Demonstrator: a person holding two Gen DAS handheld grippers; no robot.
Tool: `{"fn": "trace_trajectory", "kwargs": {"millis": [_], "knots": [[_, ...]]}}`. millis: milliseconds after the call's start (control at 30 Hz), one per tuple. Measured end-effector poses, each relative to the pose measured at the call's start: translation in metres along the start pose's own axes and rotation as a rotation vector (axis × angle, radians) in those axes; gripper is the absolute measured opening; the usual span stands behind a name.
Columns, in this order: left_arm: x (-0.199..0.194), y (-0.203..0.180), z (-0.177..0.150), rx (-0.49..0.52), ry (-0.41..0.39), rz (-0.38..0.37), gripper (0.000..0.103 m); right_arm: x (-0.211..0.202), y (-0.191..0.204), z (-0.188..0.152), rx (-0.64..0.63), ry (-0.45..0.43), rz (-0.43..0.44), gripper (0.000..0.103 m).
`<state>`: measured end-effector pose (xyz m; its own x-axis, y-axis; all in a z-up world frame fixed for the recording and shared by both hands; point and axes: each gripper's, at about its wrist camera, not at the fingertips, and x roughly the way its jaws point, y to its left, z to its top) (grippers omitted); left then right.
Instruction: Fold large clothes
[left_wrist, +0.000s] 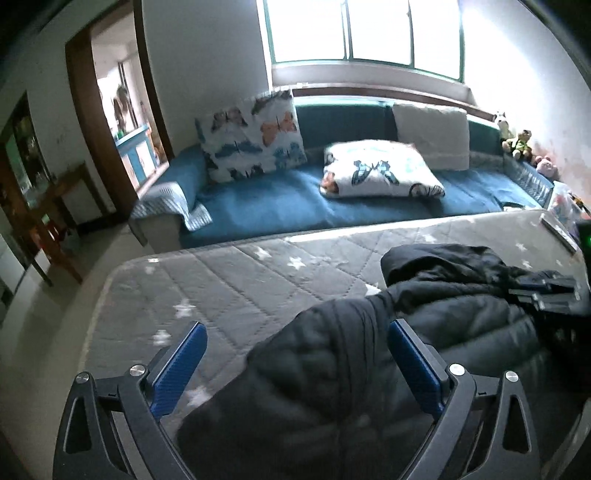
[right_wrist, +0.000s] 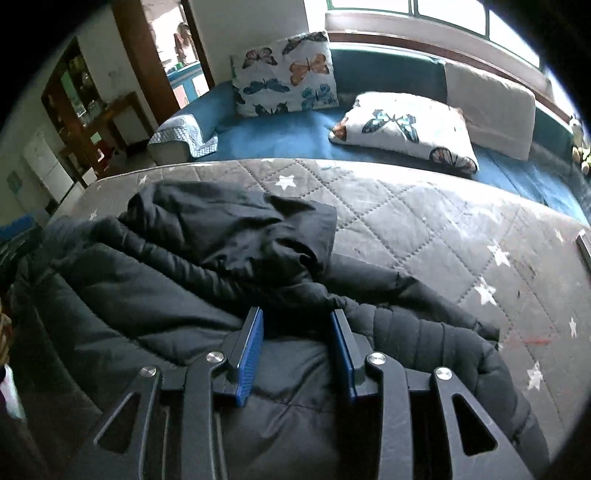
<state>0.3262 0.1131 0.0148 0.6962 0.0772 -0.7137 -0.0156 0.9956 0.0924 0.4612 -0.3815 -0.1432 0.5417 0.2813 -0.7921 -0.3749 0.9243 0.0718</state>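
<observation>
A black padded jacket (left_wrist: 424, 332) lies crumpled on a grey quilted mattress with white stars (left_wrist: 221, 288). My left gripper (left_wrist: 295, 332) is wide open, its blue pads on either side of a bunched sleeve of the jacket, not closed on it. In the right wrist view the jacket (right_wrist: 184, 266) lies with its hood (right_wrist: 236, 221) bunched on top. My right gripper (right_wrist: 297, 317) is open with a narrower gap, just above the jacket's body below the hood. The right gripper also shows at the far right of the left wrist view (left_wrist: 546, 291).
A blue sofa (left_wrist: 295, 206) runs behind the mattress, with butterfly pillows (left_wrist: 255, 136) (left_wrist: 380, 170) and a grey cushion (left_wrist: 432, 136). Stuffed toys (left_wrist: 517, 144) sit at its right end. A doorway (left_wrist: 122, 122) and wooden furniture (left_wrist: 40, 206) stand at the left.
</observation>
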Motion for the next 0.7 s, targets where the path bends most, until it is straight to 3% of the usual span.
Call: {"fn": "trace_trajectory", "kwargs": {"millis": [100, 167, 233, 300, 400, 500, 567, 700], "knots": [[-0.039, 0.009, -0.014, 0.018, -0.059, -0.018, 0.103, -0.031, 0.007, 0.003, 0.031, -0.026, 0.005, 0.040], [-0.057, 0.013, -0.023, 0.007, -0.085, -0.058, 0.093, -0.053, 0.022, -0.003, -0.002, -0.051, 0.042, 0.042], [-0.069, 0.016, -0.033, -0.013, -0.085, -0.142, 0.070, -0.071, 0.044, -0.007, -0.055, -0.057, 0.056, 0.042], [-0.072, 0.015, -0.040, -0.019, -0.087, -0.200, 0.062, -0.079, 0.064, -0.011, -0.094, -0.059, 0.065, 0.042], [-0.058, 0.008, -0.046, 0.010, -0.059, -0.178, 0.047, -0.072, 0.084, -0.014, -0.123, -0.018, 0.070, 0.042], [-0.036, 0.012, -0.041, -0.037, 0.001, -0.219, 0.034, -0.055, 0.098, -0.013, -0.132, 0.002, 0.059, 0.042], [-0.025, 0.012, -0.034, -0.051, 0.016, -0.250, 0.029, -0.041, 0.100, -0.010, -0.114, 0.030, 0.068, 0.042], [0.005, 0.009, -0.022, -0.055, 0.071, -0.201, 0.021, -0.019, 0.099, -0.008, -0.086, 0.094, 0.059, 0.044]]}}
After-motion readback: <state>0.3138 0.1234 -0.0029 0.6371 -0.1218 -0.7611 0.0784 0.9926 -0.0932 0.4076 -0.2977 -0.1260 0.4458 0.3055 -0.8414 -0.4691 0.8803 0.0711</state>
